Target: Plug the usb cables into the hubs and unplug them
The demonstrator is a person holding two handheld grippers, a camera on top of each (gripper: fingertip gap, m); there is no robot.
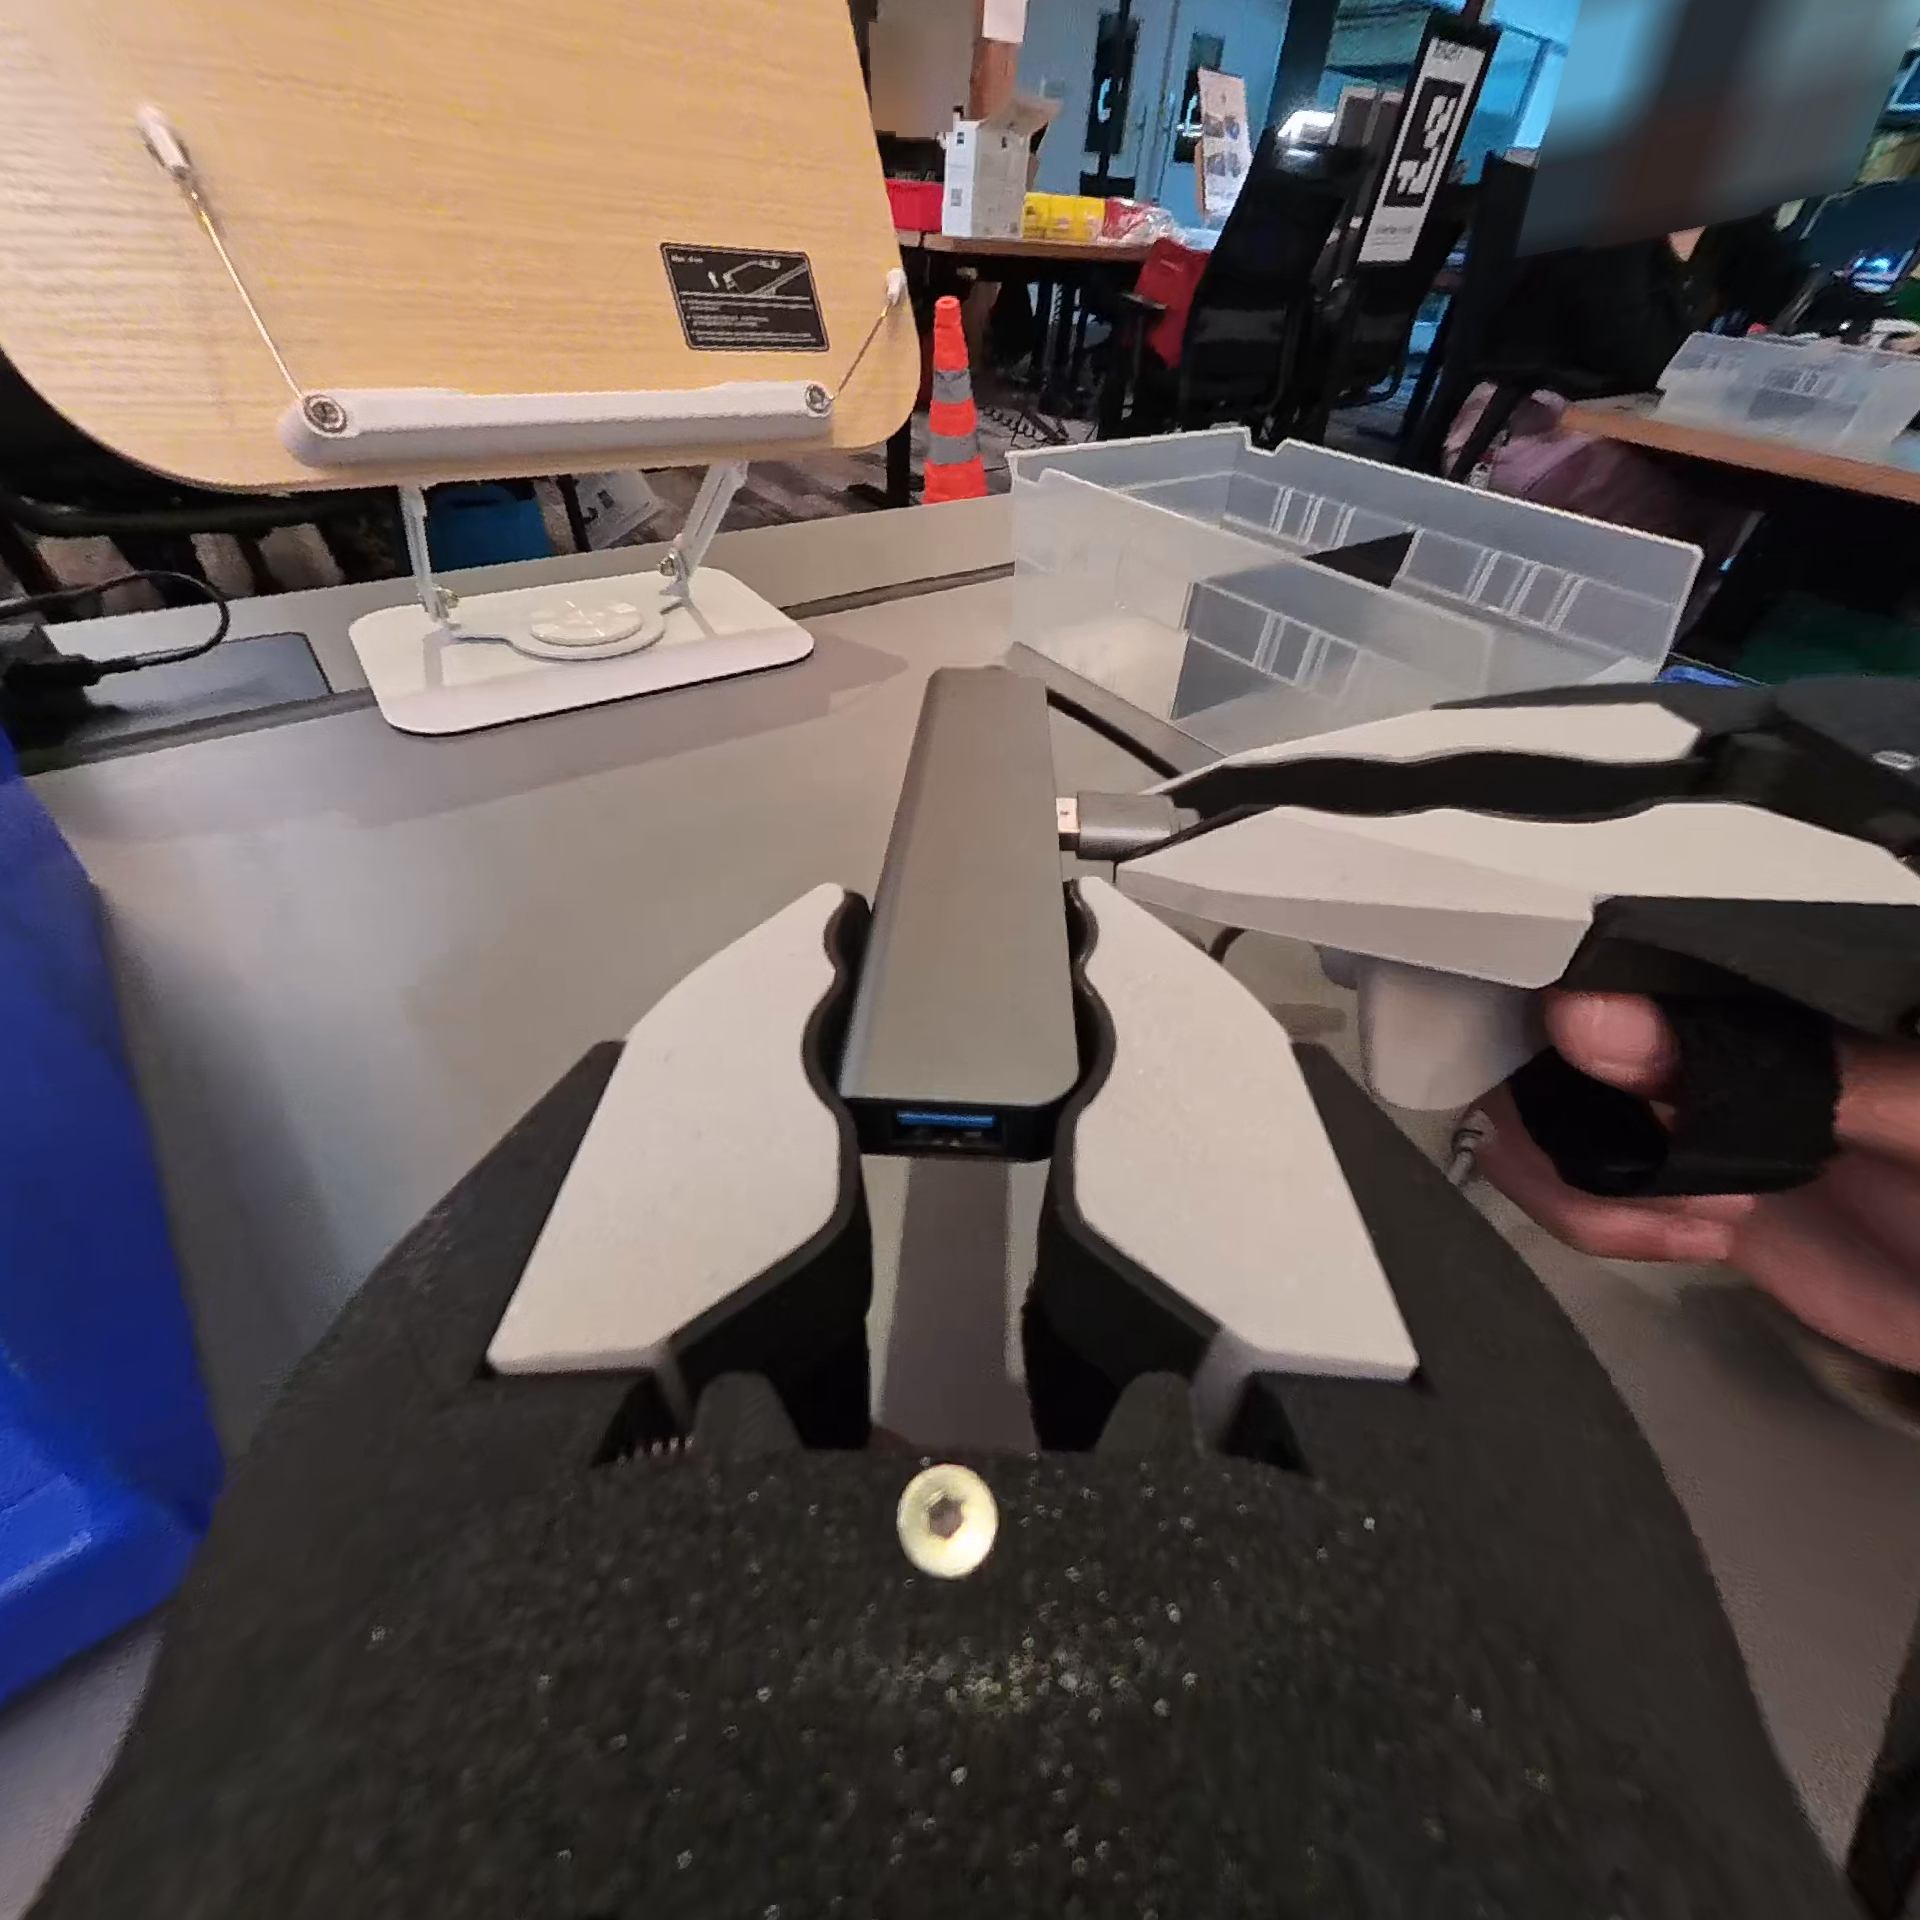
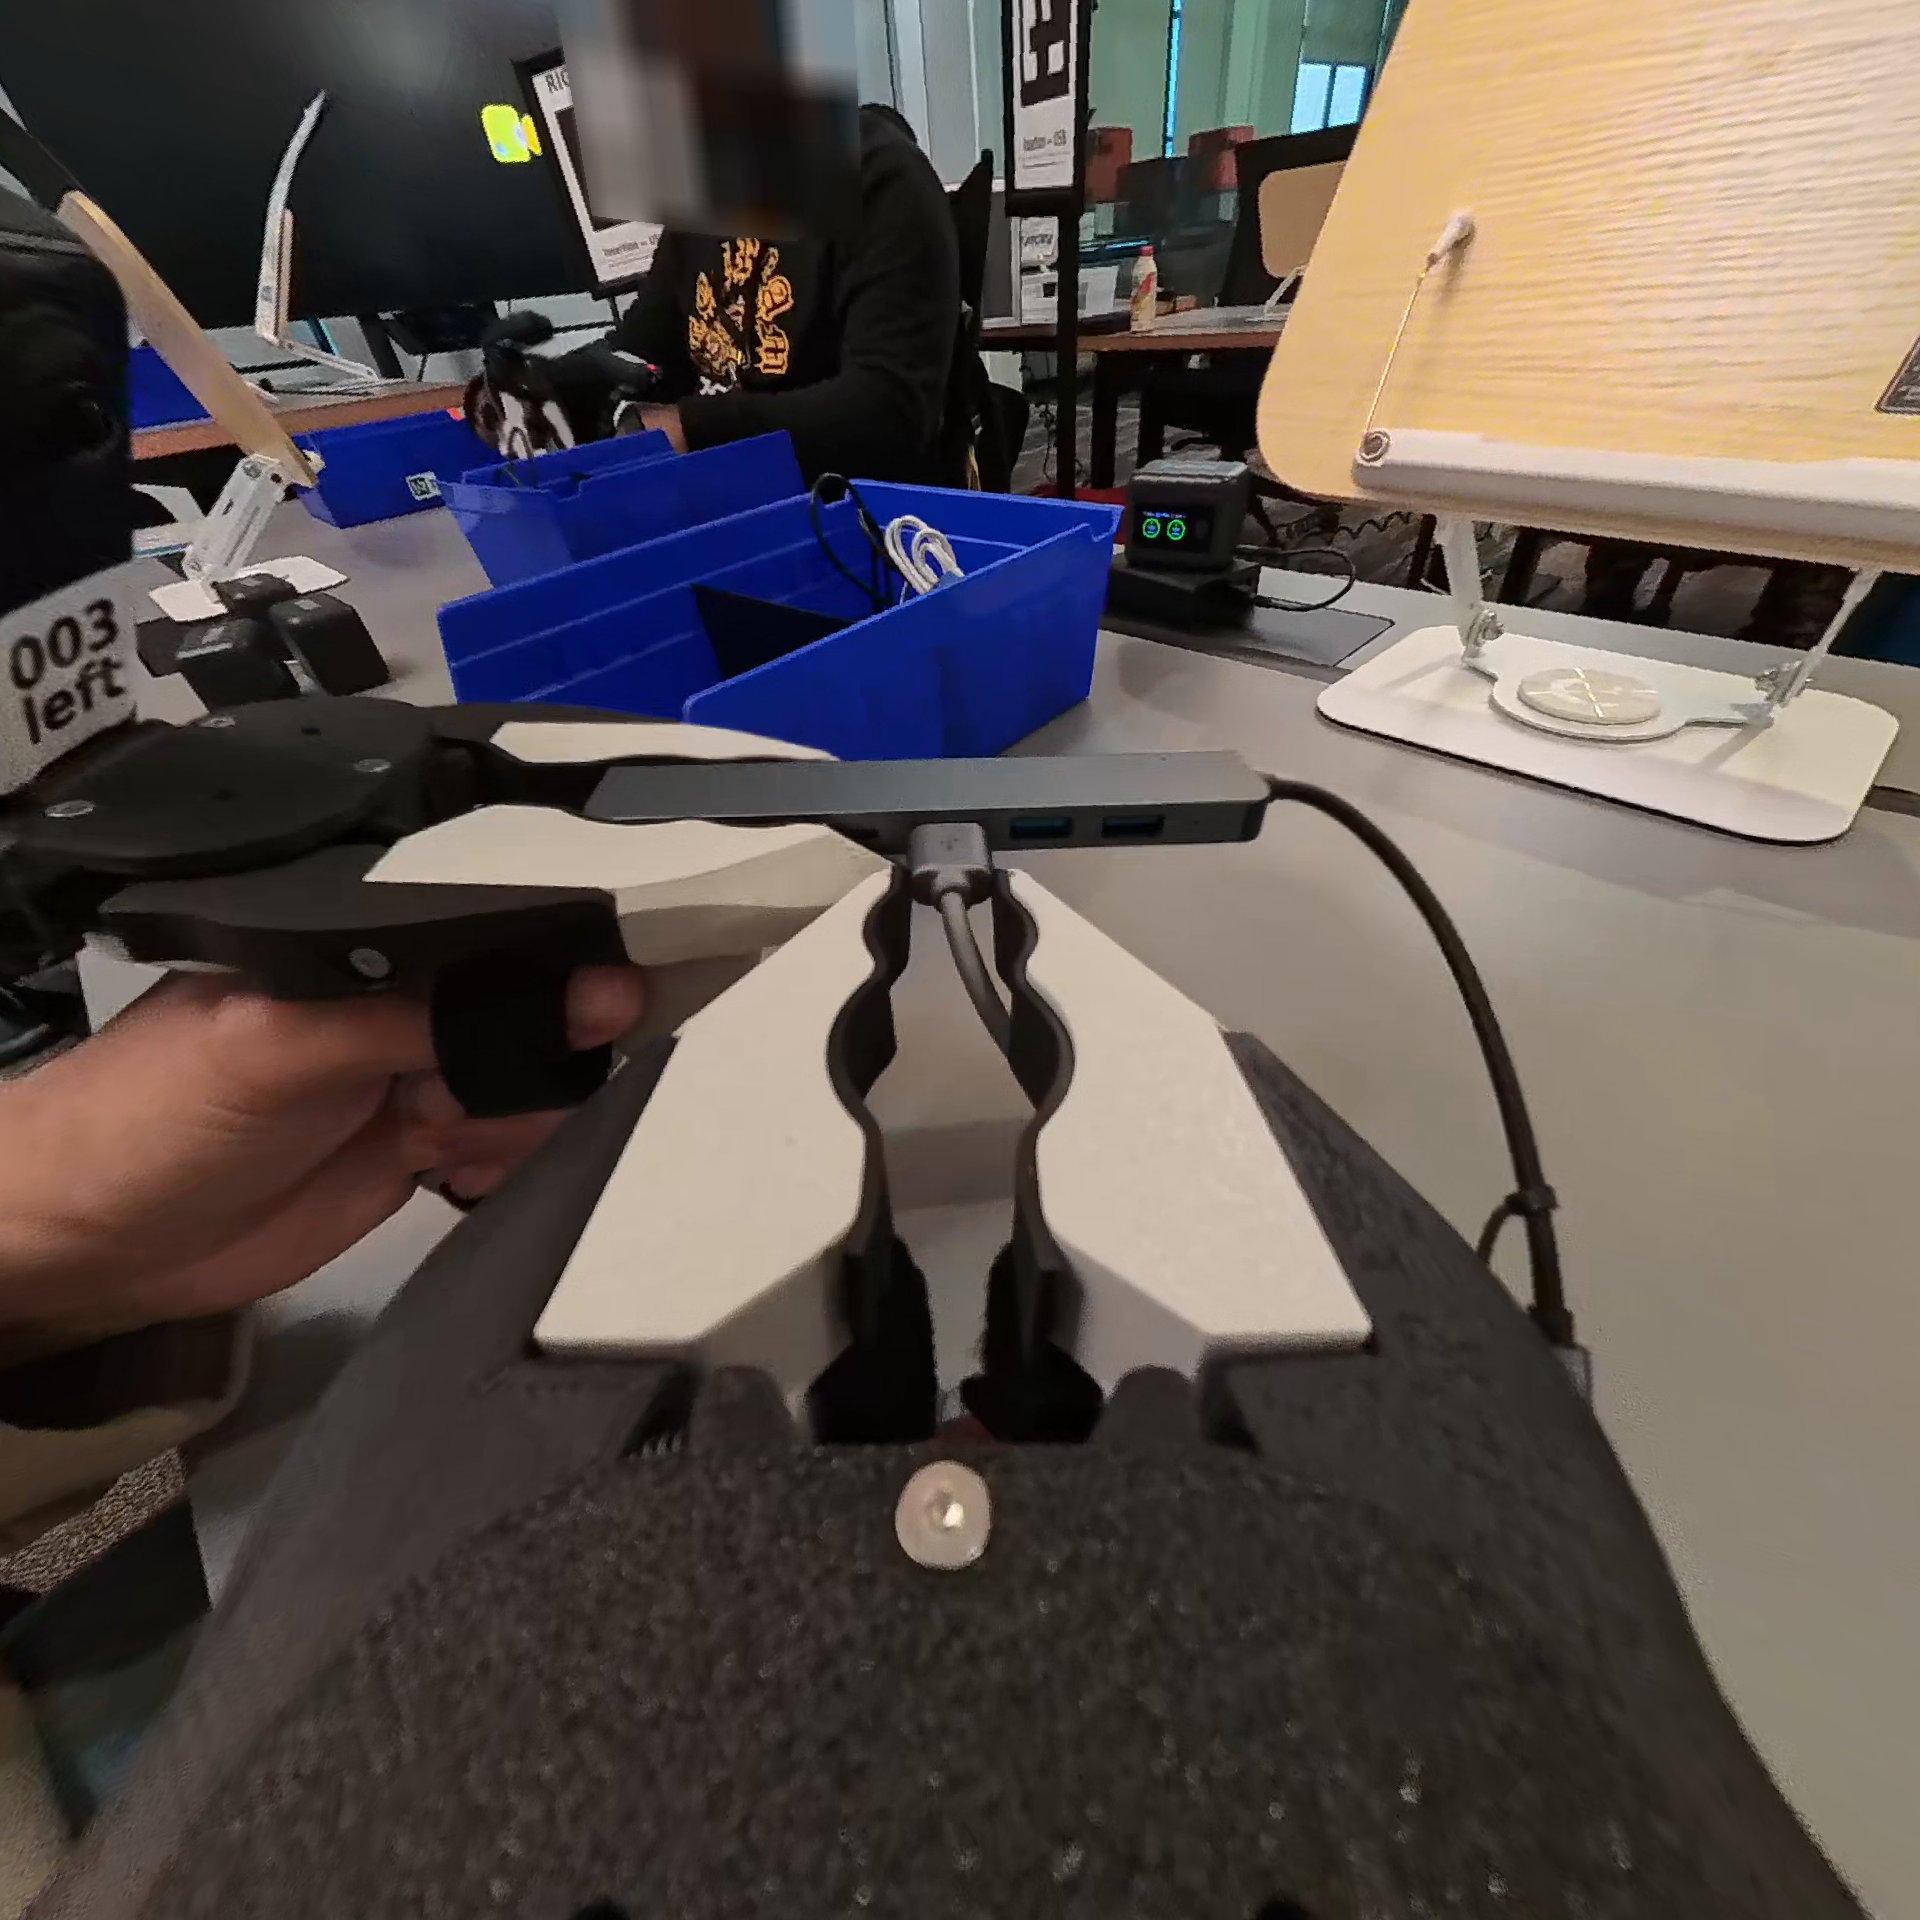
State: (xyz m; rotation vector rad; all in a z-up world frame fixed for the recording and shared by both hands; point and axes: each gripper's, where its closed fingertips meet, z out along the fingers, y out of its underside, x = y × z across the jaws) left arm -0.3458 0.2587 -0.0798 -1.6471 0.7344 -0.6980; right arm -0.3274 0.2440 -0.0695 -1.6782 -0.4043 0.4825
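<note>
Right wrist view: right gripper [image 2: 948, 883] pinches the USB plug [image 2: 945, 847] at the hub [image 2: 935, 795], which left gripper [image 1: 961, 914] clamps; insertion depth seems partial.

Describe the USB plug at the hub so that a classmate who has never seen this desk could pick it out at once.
Start at the grey desk in front of the wooden book stand. Above it the left gripper holds a slim dark grey hub level. The USB plug sits at the hub's side, pinched by the right gripper; the two blue ports beside it are empty.
</note>
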